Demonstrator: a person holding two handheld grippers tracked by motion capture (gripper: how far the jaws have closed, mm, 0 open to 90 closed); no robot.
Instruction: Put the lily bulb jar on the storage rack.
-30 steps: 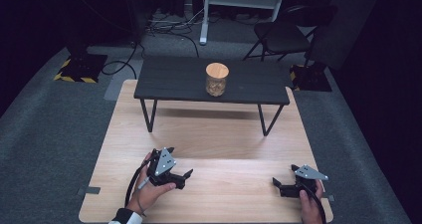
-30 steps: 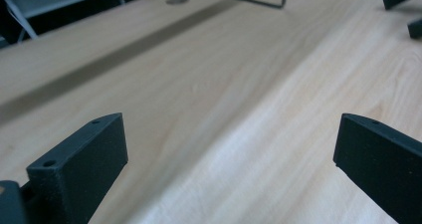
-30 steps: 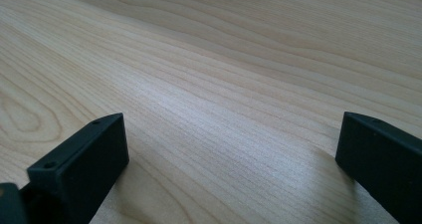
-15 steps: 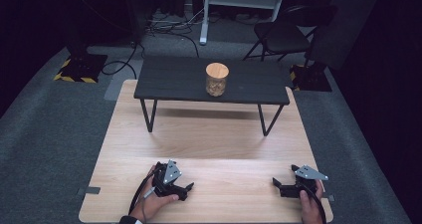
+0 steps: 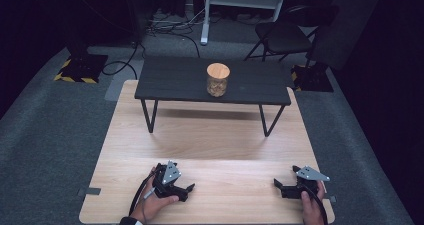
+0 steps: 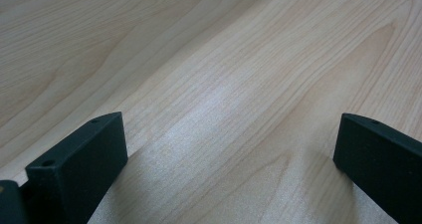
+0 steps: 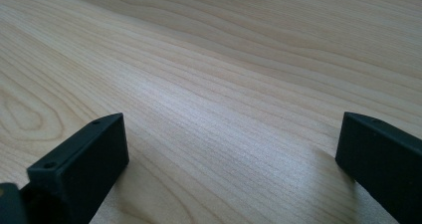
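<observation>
A glass jar (image 5: 218, 80) with a wooden lid stands on the low black table (image 5: 170, 82), at its middle. My left gripper (image 5: 189, 189) rests on the wooden board (image 5: 210, 135) near the front left, held in a hand and pointing right. My right gripper (image 5: 276, 184) lies near the front right, pointing left. In the left gripper view the left gripper (image 6: 229, 159) has its jaws wide apart over bare wood. The right gripper (image 7: 231, 159), in its own view, is spread the same way, with nothing between the jaws.
The black table stands on thin legs (image 5: 150, 116) across the far half of the board. Grey carpet (image 5: 55, 135) surrounds the board. Behind are a folding chair (image 5: 282, 35), cables (image 5: 165, 25) and a white stand (image 5: 205, 20).
My left gripper has dropped and moved slightly nearer the front edge, settling on the board. The right gripper has stayed in place.
</observation>
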